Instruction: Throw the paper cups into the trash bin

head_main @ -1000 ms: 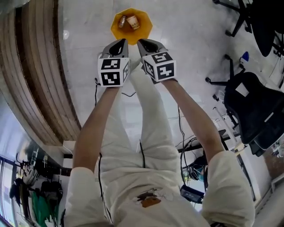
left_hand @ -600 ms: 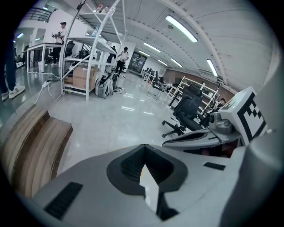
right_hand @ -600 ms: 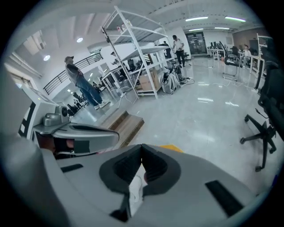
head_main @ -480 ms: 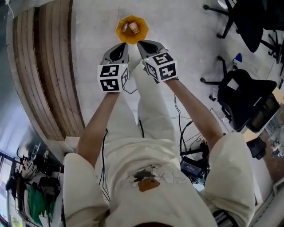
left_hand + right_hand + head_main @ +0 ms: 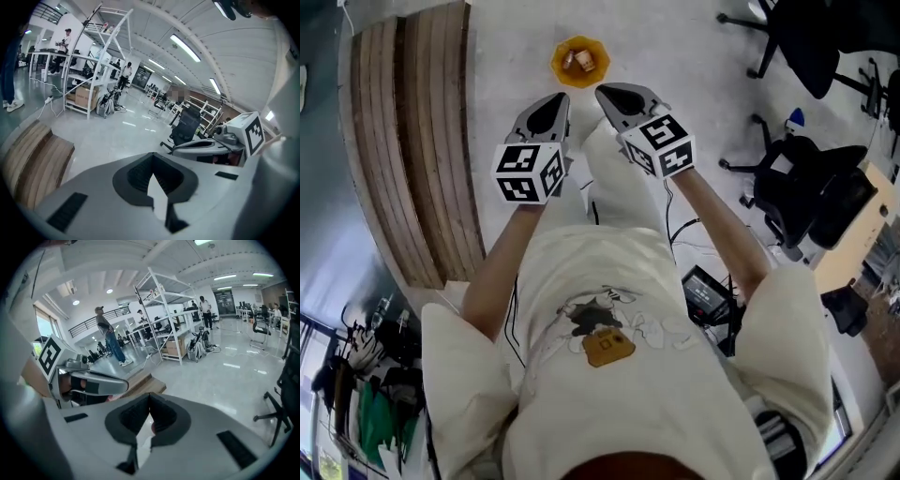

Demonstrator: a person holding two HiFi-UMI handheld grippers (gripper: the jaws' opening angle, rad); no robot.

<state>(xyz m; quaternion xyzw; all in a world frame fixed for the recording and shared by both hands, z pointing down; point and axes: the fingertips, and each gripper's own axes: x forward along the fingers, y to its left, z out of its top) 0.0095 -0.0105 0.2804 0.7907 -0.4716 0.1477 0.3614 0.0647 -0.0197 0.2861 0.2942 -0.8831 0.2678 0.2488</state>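
Jaws fully closed, nothing held, on left gripper (image 5: 558,101) and right gripper (image 5: 605,92). Cups (image 5: 578,60) lie in bin (image 5: 559,67), far ahead. Looks done; we should retreat without clipping bin.

Two paper cups (image 5: 578,61) lying inside the open orange trash bin (image 5: 557,65)
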